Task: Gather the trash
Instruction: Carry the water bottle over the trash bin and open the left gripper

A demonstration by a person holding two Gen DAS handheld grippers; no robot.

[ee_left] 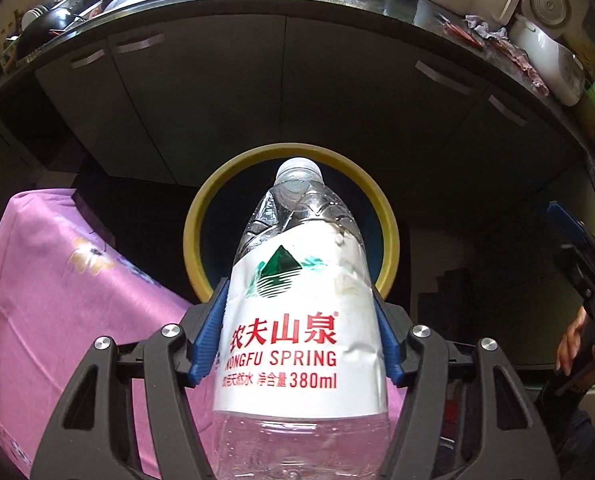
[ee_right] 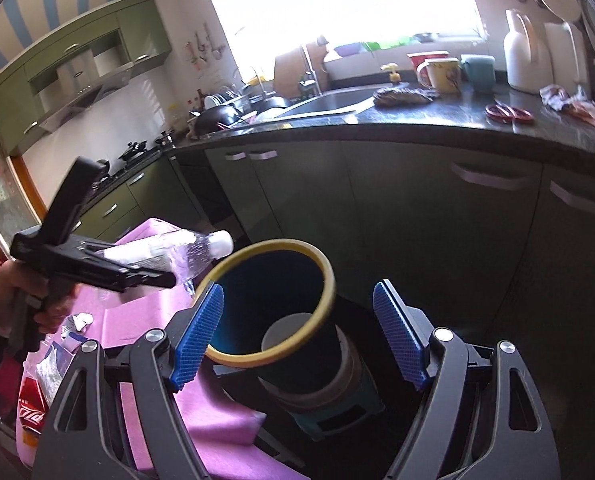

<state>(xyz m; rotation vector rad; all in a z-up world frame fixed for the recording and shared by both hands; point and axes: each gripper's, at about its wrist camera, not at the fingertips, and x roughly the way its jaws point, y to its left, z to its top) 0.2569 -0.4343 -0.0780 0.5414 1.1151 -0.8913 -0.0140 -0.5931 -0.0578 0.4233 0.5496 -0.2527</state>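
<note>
Bottle (ee_left: 297, 320), capped, near empty: light, thin-walled, slick, crushes easily. Your left gripper (ee_left: 297, 344) clamps its labelled middle, neck aimed at the yellow-rimmed bin (ee_left: 191, 236). Grip gently there. Right gripper (ee_right: 297, 340) gapes, empty.

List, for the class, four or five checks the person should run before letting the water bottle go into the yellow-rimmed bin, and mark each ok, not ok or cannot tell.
1. Left gripper holds the water bottle firmly, blue fingers pressed on its label: ok.
2. Bottle cap points at the opening of the bin: ok in the left wrist view.
3. Bottle is right over the opening: not ok; in the right wrist view it sits beside the rim, over the purple cloth.
4. Bin has room: ok, only something pale lies at the bottom.
5. Right gripper is empty and clear of the drop: ok.
</note>
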